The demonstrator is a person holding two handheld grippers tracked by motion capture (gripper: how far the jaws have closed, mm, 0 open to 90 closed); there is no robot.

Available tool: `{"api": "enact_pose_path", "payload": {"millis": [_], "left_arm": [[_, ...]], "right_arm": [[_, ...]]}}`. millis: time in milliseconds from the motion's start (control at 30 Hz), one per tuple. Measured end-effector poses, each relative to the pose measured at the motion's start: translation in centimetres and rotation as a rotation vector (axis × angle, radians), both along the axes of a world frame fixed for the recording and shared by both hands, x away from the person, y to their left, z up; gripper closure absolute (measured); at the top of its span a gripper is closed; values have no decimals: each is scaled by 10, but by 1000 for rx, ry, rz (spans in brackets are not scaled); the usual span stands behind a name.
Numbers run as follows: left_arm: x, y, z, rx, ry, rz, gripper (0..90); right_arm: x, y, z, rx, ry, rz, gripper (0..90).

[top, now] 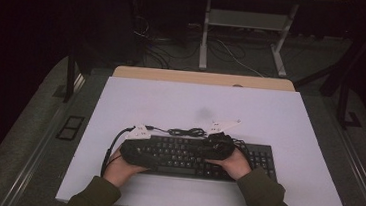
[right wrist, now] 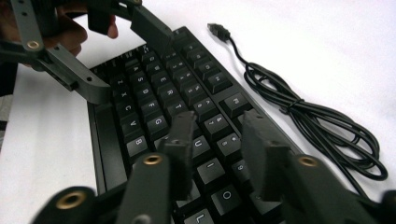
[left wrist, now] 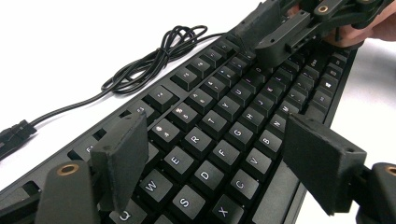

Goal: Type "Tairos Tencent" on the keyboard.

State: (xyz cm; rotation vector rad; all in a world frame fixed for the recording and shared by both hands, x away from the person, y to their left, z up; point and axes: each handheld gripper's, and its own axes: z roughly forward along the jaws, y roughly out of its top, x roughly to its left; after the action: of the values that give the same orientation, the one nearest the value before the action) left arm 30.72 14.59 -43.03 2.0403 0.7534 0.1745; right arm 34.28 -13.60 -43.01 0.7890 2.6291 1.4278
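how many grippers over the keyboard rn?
2. The left black two-jaw gripper is over the left end of the black keyboard; the right black two-jaw gripper is over its middle.

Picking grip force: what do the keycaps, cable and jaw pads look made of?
Keycaps: likely matte black plastic, with printed or backlit legends. Cable: smooth black sheath, probably rubber or PVC, looped loosely in a tie. Jaw pads: dull, slightly grainy black blocks, possibly foam or rubber; can't confirm.

A white table (top: 280, 116) is set on grey carpet (top: 29, 119). Beyond it, a dark room is seen, with white frame legs (top: 205, 39) and loose cables (top: 235, 55).
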Motion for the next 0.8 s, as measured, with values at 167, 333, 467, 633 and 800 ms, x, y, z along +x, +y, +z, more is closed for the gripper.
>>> {"api": "enact_pose_path", "payload": {"millis": [167,333,467,633,800], "left_arm": [[0,-1,-1,0,3,-7,218],[0,-1,-1,3,3,-8,206],[0,-1,-1,1,3,-7,200],[0,-1,-1,2,4,-6,200],[0,-1,-2,3,4,-5,200]], "right_arm": [[-1,2,-1,-21,9,14,825],[-1,3,-3,-41,12,26,894],[-1,4,-3,-51,17,33,894],[-1,6,-5,-64,19,36,894],[-1,6,-7,-76,24,36,895]]}}
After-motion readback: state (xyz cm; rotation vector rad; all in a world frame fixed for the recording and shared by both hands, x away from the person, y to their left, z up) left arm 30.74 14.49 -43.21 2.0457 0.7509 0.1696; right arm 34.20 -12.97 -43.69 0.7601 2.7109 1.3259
